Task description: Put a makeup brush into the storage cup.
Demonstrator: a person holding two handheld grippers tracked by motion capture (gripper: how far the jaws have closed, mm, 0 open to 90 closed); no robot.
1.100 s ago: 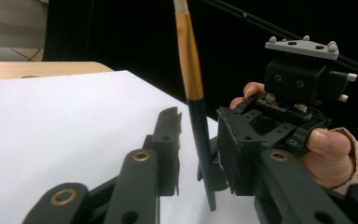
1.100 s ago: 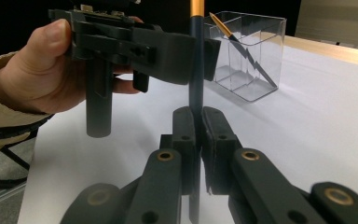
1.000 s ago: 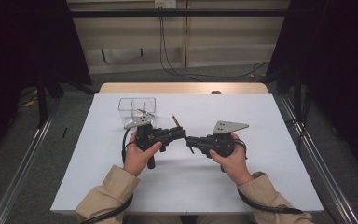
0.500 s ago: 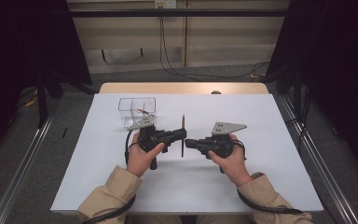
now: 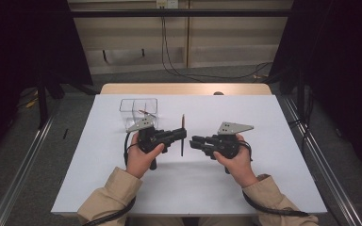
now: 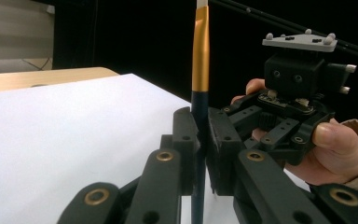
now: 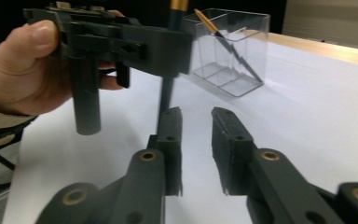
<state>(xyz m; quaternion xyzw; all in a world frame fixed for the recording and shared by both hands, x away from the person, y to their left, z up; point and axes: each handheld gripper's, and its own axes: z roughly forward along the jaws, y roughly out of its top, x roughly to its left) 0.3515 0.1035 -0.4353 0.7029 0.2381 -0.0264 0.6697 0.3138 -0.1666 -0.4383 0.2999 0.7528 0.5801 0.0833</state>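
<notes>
white table [image 5: 273, 122], clear box [image 5: 138, 109] behind pencil [image 5: 182, 134] clenched in left hand-held gripper [image 5: 181, 135], right hand-held gripper [image 5: 194, 142] released

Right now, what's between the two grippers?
The dark brush with a gold band, held upright by the left gripper. In the high view it stands between that and the right gripper, whose jaws are apart.

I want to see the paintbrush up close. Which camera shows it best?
The left gripper view: the paintbrush stands big between the left gripper. The high view shows it small; the right gripper view shows a bit of handle.
</notes>
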